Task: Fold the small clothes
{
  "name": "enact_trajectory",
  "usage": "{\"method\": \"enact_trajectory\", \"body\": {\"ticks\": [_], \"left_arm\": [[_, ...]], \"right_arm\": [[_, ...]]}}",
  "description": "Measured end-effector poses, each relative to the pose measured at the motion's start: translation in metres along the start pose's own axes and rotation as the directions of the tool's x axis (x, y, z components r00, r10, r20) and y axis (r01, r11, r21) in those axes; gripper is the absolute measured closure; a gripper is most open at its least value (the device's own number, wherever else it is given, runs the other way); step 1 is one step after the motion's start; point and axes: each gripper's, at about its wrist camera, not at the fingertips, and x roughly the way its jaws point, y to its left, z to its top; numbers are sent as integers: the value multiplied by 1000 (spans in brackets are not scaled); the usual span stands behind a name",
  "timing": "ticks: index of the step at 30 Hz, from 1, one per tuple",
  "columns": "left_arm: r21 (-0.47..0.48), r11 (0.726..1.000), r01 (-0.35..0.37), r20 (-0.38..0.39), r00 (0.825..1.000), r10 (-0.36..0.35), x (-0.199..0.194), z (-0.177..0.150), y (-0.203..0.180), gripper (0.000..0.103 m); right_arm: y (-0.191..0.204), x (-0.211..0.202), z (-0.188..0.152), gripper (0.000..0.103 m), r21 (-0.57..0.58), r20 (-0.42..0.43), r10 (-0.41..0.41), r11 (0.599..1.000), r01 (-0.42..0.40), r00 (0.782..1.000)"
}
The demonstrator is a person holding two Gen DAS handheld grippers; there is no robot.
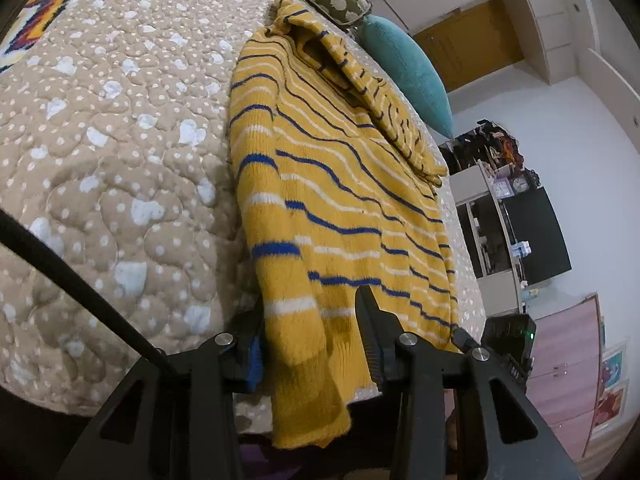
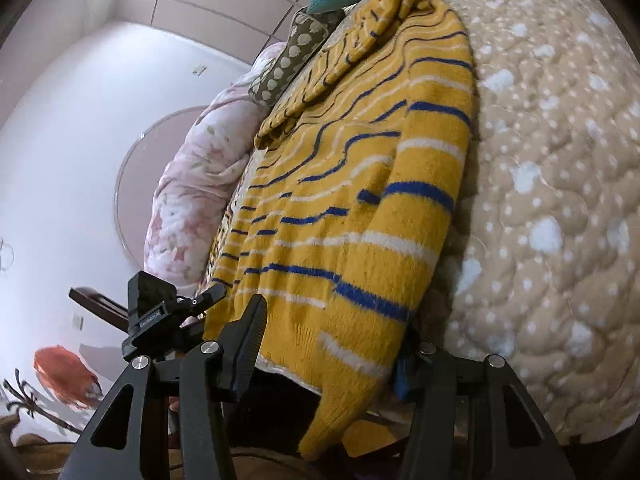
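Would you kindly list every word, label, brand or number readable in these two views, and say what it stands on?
None can be read.
Device on the other gripper: a strip of print, too blurred to read.
Clocks on the shelf: faces too small to read.
Yellow striped sweater, quilt, pillows: patterns only, no lettering.

Even, soft indoor light, fairly bright; no harsh glare. Bright patch at top left corner of right wrist view. Soft shadow along sweater (image 1: pixel 340 208) edge on bedspread (image 1: pixel 120 140). Strong fisheye bending, dark vignette at corners. Focus sharp centrally; slight softness toward edges, faint blur in right wrist view.
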Motion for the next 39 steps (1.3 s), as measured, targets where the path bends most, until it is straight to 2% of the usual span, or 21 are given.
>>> {"method": "enact_trajectory", "body": {"ticks": [4,6,7,8,9,10,11,18,23,26,28,31,35,37,39], "left_arm": [[21,999,-49,0,999,49,5,7,-6,65],[34,995,-89,8,996,89,7,7,-10,67],[42,991,-128,14,992,127,8,7,-13,74],[55,980,-189,24,982,188,8,6,-15,94],[65,972,-225,29,974,223,7,6,-15,95],[62,971,-229,39,973,227,3,6,-17,95],[62,968,-243,55,969,240,-1,6,-19,96],[153,937,-315,169,942,289,-51,-14,-51,96],[215,919,-330,157,941,301,-80,-52,-60,96],[221,914,-341,146,938,315,-86,-72,-58,96],[209,915,-344,137,937,321,-87,-77,-53,96],[196,920,-339,137,939,316,-87,-68,-51,96],[224,918,-327,181,940,290,-92,-43,-69,96],[225,919,-324,218,936,276,-88,-7,-77,96],[220,922,-319,234,935,267,-79,26,-84,96]], "right_arm": [[0,-6,-8,46,-3,18,-33,999,33,999],[3,-6,-14,50,-11,35,-69,998,69,997],[3,-5,-14,58,-12,44,-88,996,89,995],[4,-5,-15,73,-10,55,-123,992,124,991],[4,-5,-14,83,-4,58,-153,988,154,986],[2,-6,-13,89,6,56,-182,983,182,982],[2,-8,-11,91,11,57,-183,983,182,982],[32,-46,-11,95,-95,72,-160,981,167,984],[52,-74,-38,95,-179,22,-146,973,147,989],[59,-77,-63,95,-235,-58,-159,962,141,986],[61,-75,-72,95,-254,-78,-184,954,159,980],[61,-74,-67,95,-246,-66,-174,957,153,983],[79,-78,-34,95,-280,0,-145,950,139,989],[89,-78,-14,95,-297,37,-138,944,143,990],[101,-71,16,95,-332,92,-162,925,184,982]]}}
